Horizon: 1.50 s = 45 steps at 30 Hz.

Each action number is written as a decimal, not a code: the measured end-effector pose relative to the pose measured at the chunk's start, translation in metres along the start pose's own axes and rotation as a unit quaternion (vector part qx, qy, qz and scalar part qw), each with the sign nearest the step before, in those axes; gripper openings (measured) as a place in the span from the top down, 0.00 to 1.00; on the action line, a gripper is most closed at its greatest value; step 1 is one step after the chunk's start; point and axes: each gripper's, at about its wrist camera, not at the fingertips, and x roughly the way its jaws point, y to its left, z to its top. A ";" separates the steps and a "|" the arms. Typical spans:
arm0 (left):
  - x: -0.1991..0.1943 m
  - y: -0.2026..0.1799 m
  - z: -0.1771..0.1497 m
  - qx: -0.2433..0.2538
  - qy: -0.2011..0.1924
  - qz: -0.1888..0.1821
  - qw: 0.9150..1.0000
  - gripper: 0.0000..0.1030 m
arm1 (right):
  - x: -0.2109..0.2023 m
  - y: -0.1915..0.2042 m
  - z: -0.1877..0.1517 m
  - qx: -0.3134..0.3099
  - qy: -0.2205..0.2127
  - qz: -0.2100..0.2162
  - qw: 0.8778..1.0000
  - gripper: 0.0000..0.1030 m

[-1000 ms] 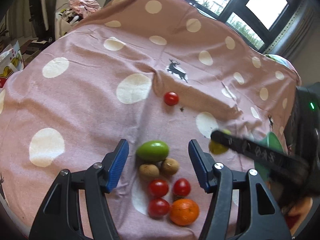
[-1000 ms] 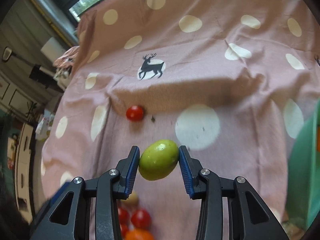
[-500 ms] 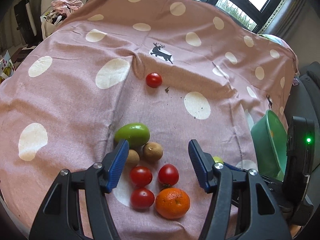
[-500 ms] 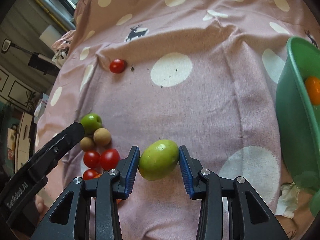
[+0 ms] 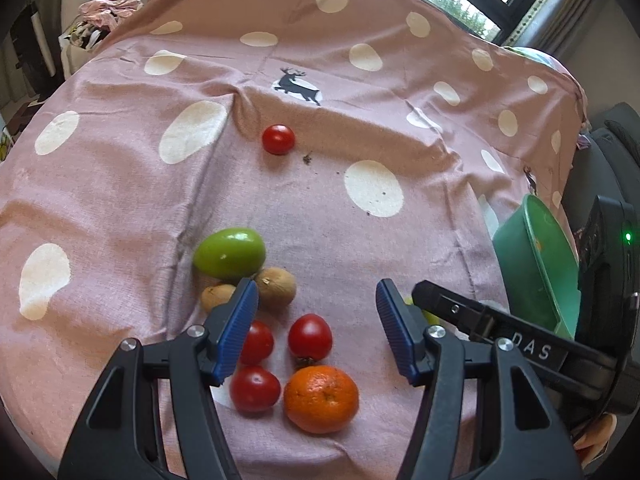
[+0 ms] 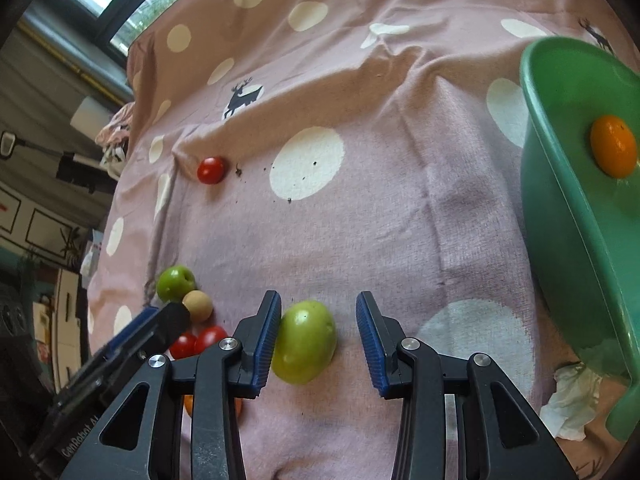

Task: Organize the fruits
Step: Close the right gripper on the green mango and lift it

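My right gripper [image 6: 318,338] is open, its jaws spread around a yellow-green fruit [image 6: 304,347] that lies on the pink spotted cloth [image 6: 360,220] against the left pad. My left gripper [image 5: 314,320] is open and empty above a cluster: a green fruit [image 5: 230,251], two brown fruits [image 5: 276,286], three red tomatoes [image 5: 310,336] and an orange [image 5: 321,398]. A lone red tomato [image 5: 278,139] lies farther back; it also shows in the right wrist view [image 6: 210,170].
A green bowl [image 6: 560,220] with an orange fruit [image 6: 613,151] in it stands at the right edge of the cloth; it also shows in the left wrist view [image 5: 532,256]. A crumpled white tissue [image 6: 572,404] lies beside it. The cloth has folds near the deer print [image 5: 298,85].
My right gripper carried the yellow-green fruit back toward the cluster, lowered it and opened; the fruit now lies on the cloth. My left gripper drew back a little over the cluster.
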 end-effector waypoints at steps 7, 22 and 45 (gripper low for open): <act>0.009 -0.014 -0.006 0.023 0.028 -0.036 0.999 0.46 | -0.002 -0.004 0.001 0.019 0.001 0.019 1.000 0.60; 0.030 -0.043 -0.017 0.057 0.074 -0.068 0.993 0.50 | 0.004 -0.014 0.003 0.055 0.019 0.059 0.997 0.60; 0.025 -0.049 -0.016 0.063 0.038 -0.062 0.995 0.66 | 0.005 0.004 0.000 0.032 0.015 0.083 0.996 0.62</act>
